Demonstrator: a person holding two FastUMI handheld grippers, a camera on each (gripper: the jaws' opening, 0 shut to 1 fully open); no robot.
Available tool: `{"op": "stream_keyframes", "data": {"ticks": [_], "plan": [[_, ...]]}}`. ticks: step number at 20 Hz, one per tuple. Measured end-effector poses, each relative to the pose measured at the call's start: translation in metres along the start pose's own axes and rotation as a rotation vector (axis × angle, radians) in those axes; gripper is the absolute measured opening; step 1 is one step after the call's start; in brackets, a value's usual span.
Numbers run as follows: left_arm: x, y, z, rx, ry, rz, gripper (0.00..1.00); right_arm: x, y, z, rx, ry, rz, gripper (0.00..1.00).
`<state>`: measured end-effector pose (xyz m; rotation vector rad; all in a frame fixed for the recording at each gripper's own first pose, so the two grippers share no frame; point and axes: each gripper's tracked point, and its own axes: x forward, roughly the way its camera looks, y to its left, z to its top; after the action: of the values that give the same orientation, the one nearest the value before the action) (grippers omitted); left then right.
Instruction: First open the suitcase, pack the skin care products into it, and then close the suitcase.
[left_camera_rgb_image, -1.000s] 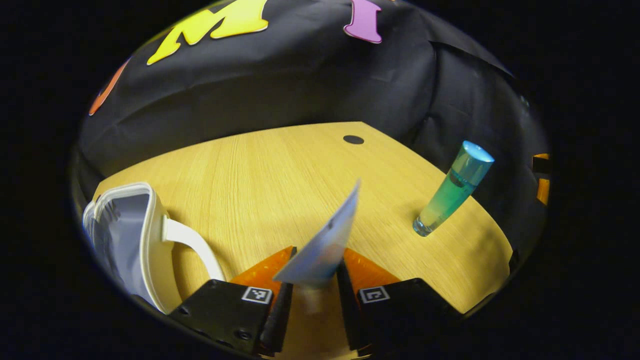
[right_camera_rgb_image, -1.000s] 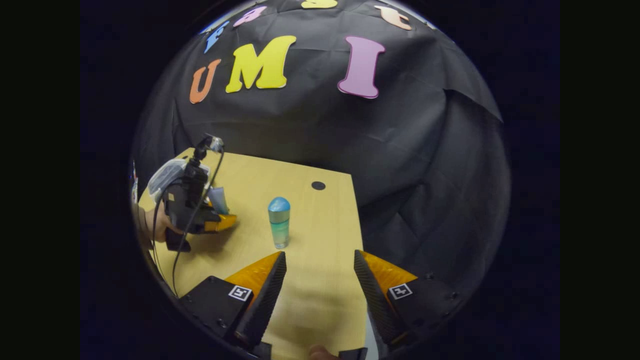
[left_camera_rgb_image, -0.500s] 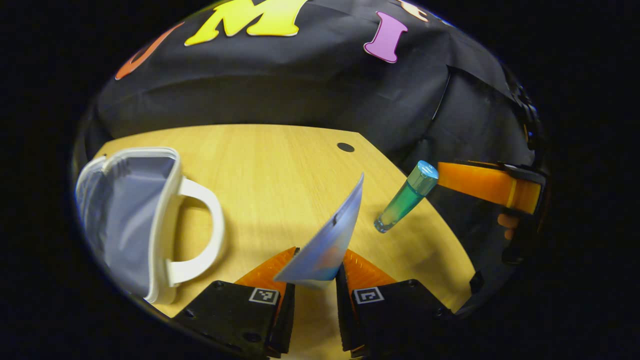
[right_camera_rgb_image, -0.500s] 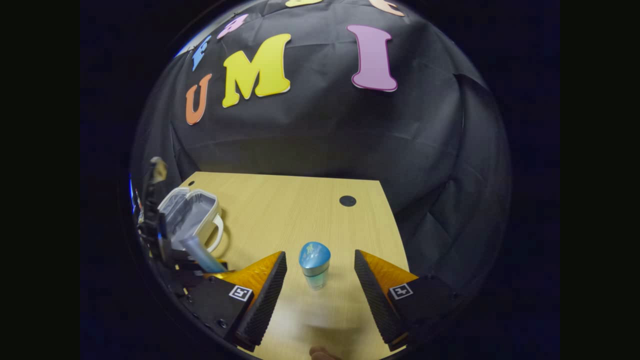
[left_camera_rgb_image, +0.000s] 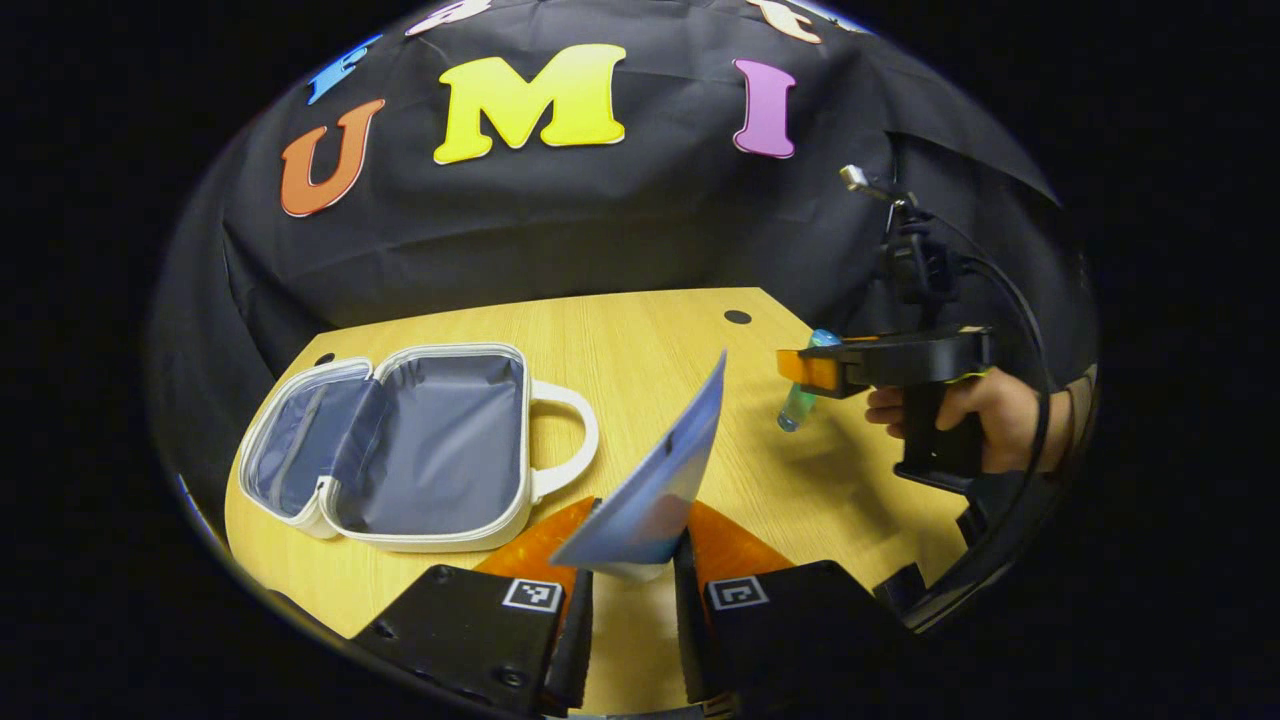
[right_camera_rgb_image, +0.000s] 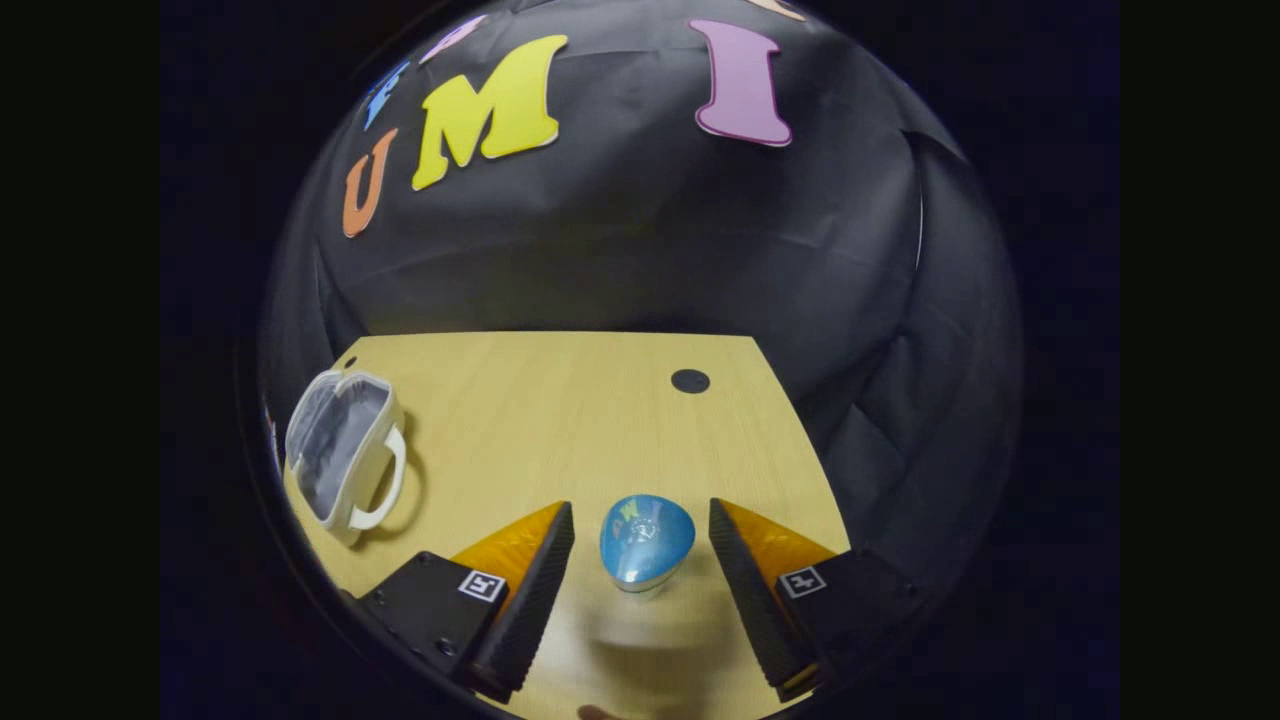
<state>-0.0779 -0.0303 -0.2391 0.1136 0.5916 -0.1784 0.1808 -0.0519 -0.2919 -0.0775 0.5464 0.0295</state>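
The white suitcase (left_camera_rgb_image: 400, 450) lies open on the wooden table (left_camera_rgb_image: 620, 330), its grey lining showing and its handle toward the middle; it also appears at the left as the suitcase (right_camera_rgb_image: 345, 455). My left gripper (left_camera_rgb_image: 632, 570) is shut on a pale blue skin care tube (left_camera_rgb_image: 660, 480), held above the table to the right of the suitcase. A green bottle with a blue cap (right_camera_rgb_image: 645, 540) stands upright between the fingers of my open right gripper (right_camera_rgb_image: 640, 555), which do not touch it. In the left gripper view the bottle (left_camera_rgb_image: 800, 400) sits under the right gripper (left_camera_rgb_image: 815, 367).
A hand (left_camera_rgb_image: 970, 410) holds the right gripper at the table's right side, with a black cable looping behind it. A dark round hole (right_camera_rgb_image: 690, 380) marks the table's far right area. The table's right edge (right_camera_rgb_image: 800, 440) runs close beside the bottle.
My left gripper has pulled back and risen with the tube, bringing the whole open suitcase into view. My right gripper has advanced until the bottle stands between its fingers.
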Motion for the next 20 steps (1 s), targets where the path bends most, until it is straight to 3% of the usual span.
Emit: {"op": "stream_keyframes", "data": {"ticks": [1,4,6,10,15,16,19,20], "plan": [[-0.01,0.01,0.002,-0.002,-0.005,0.01,0.38,0.004,-0.004,-0.001,0.0,0.0,-0.021,0.8],[-0.029,0.048,0.01,-0.036,-0.019,0.055,0.38,0.002,0.002,-0.004,-0.019,0.013,-0.032,0.43],[-0.031,0.077,0.017,-0.052,-0.03,0.079,0.38,-0.008,0.006,-0.007,-0.036,0.018,-0.032,0.39],[-0.021,0.139,0.019,-0.054,-0.033,0.152,0.38,-0.048,0.026,-0.01,-0.046,0.004,0.002,0.39],[0.031,0.204,-0.003,-0.104,0.094,0.255,0.43,-0.108,0.058,-0.014,-0.07,-0.022,0.051,0.37],[0.044,0.21,-0.008,-0.114,0.117,0.26,0.38,-0.118,0.064,-0.015,-0.073,-0.026,0.056,0.39],[0.072,0.217,-0.027,-0.134,0.224,0.257,0.39,-0.142,0.081,-0.015,-0.072,-0.03,0.074,0.39],[0.081,0.216,-0.033,-0.14,0.254,0.245,0.43,-0.148,0.086,-0.015,-0.072,-0.031,0.079,0.39]]}}
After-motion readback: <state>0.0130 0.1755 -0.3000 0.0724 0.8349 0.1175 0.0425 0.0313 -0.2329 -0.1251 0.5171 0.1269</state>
